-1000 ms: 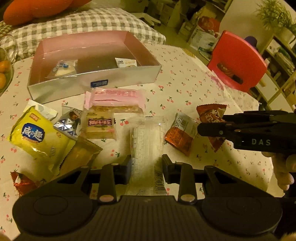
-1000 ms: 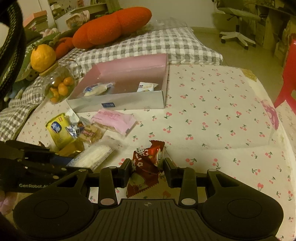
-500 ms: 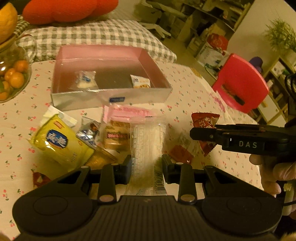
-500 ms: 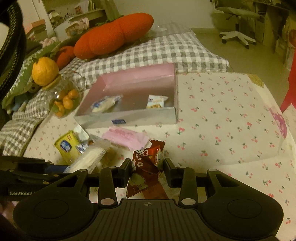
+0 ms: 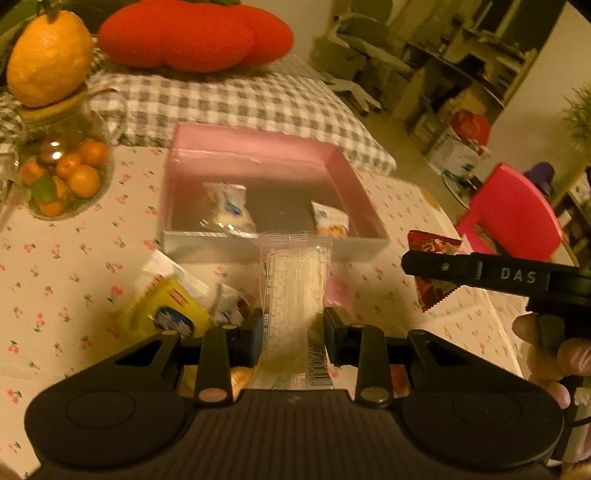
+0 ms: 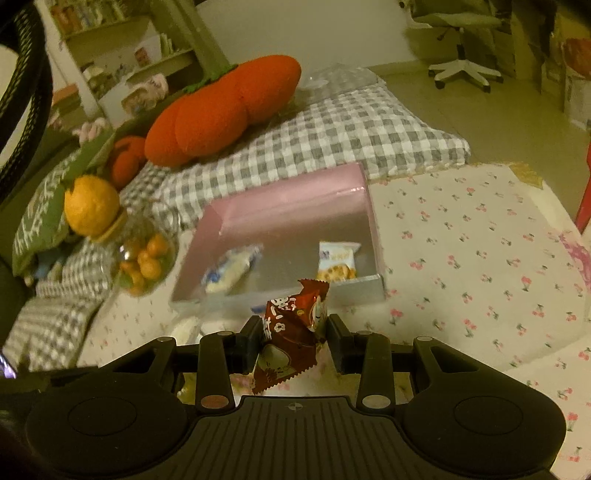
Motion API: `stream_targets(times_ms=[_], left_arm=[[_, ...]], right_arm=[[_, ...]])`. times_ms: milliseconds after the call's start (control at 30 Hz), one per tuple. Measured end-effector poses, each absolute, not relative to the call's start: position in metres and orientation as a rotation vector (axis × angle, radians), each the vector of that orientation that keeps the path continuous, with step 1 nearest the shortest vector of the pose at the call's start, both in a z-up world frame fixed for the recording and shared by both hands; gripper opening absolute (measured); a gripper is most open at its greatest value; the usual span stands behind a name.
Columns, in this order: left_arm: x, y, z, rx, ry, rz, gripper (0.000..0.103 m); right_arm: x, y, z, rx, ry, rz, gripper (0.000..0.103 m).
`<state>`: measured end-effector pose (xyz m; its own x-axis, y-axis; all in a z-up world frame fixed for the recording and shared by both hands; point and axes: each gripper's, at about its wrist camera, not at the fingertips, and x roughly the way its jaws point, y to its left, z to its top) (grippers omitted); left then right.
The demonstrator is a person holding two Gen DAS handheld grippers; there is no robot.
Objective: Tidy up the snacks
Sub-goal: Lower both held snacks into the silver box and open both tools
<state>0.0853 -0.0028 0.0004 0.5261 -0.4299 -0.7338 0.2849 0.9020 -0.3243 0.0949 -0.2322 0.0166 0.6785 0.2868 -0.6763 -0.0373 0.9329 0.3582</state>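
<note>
My left gripper (image 5: 291,332) is shut on a long clear snack packet (image 5: 293,295), held above the table just in front of the pink box (image 5: 347,173). My right gripper (image 6: 293,332) is shut on a red snack packet (image 6: 291,332), also lifted, near the box's (image 6: 288,184) front right corner. The box holds two small packets: a white-and-blue one (image 5: 229,206) at the left and a cookie packet (image 5: 330,219) at the right. In the left wrist view the right gripper (image 5: 417,264) reaches in from the right with the red packet (image 5: 430,243) in it.
Loose snacks lie on the cherry-print tablecloth (image 5: 66,266), among them a yellow packet (image 5: 170,314). A glass jar of small oranges (image 5: 62,170) stands left of the box. A checked cushion (image 5: 229,99) and an orange plush pumpkin (image 5: 195,33) lie behind. A red chair (image 5: 513,214) stands at the right.
Both grippers have risen off the table and moved toward the pink box, each still holding its packet. The box now looks nearer in both views.
</note>
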Motion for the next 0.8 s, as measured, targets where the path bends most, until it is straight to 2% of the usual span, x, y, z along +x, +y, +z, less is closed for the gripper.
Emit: stream_targets(times_ms=[500,800], left_arm=[[0.148,0.008,0.01,-0.178,0.895,-0.331,0.03],[0.204,-0.007,-0.007,-0.132,0.913,-0.31,0.03]], right_arm=[[0.16,-0.222,0.024,0.426,0.77,0.203,0.036],[0.223,-0.227,0.002,0.43,0.795,0.195,0.036]])
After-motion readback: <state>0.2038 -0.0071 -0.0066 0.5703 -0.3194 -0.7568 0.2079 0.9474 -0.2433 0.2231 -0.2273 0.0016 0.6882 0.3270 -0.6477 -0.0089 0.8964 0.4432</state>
